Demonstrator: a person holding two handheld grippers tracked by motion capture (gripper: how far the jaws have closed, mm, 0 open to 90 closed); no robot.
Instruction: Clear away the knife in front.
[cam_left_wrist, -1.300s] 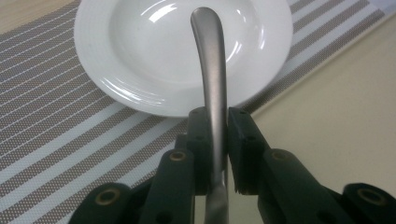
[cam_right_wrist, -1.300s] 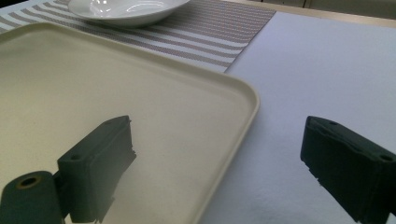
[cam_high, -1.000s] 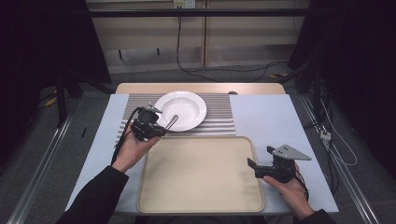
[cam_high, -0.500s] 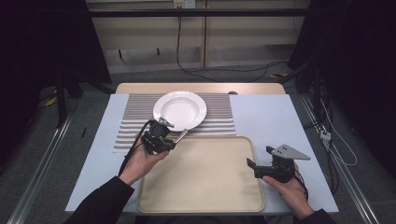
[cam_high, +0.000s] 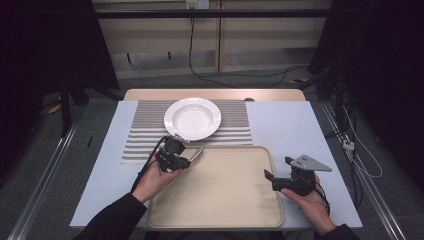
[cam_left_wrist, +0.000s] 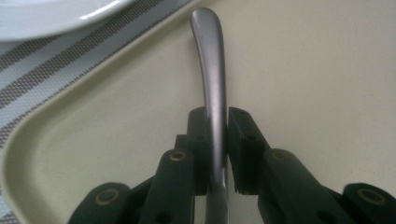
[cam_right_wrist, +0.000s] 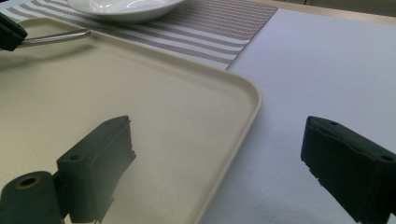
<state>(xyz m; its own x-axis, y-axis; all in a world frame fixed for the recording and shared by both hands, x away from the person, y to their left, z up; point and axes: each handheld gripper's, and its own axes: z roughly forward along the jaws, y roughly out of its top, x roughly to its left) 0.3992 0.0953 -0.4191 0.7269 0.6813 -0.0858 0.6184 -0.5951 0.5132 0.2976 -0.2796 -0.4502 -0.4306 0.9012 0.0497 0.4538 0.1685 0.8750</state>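
My left gripper (cam_high: 186, 159) is shut on a metal utensil (cam_high: 196, 154); its handle (cam_left_wrist: 209, 56) sticks out forward between the jaws, and which utensil it is stays hidden. It hangs over the far left corner of the beige tray (cam_high: 220, 205), close to the white plate (cam_high: 192, 118). That handle (cam_right_wrist: 58, 37) also shows in the right gripper view at the upper left. My right gripper (cam_high: 270, 177) stands open at the tray's right edge (cam_right_wrist: 243, 121), one jaw over the tray and the other over the table, nothing between them.
The white plate (cam_right_wrist: 126, 5) rests on a striped placemat (cam_high: 145, 135) at the back of the pale blue table top (cam_high: 290, 125). A cable trails from the left gripper along the forearm. Dark floor and cables surround the table.
My left gripper has carried the utensil from over the placemat, left of the plate, toward me and to the right, to the tray's far left corner. The right gripper has stayed put.
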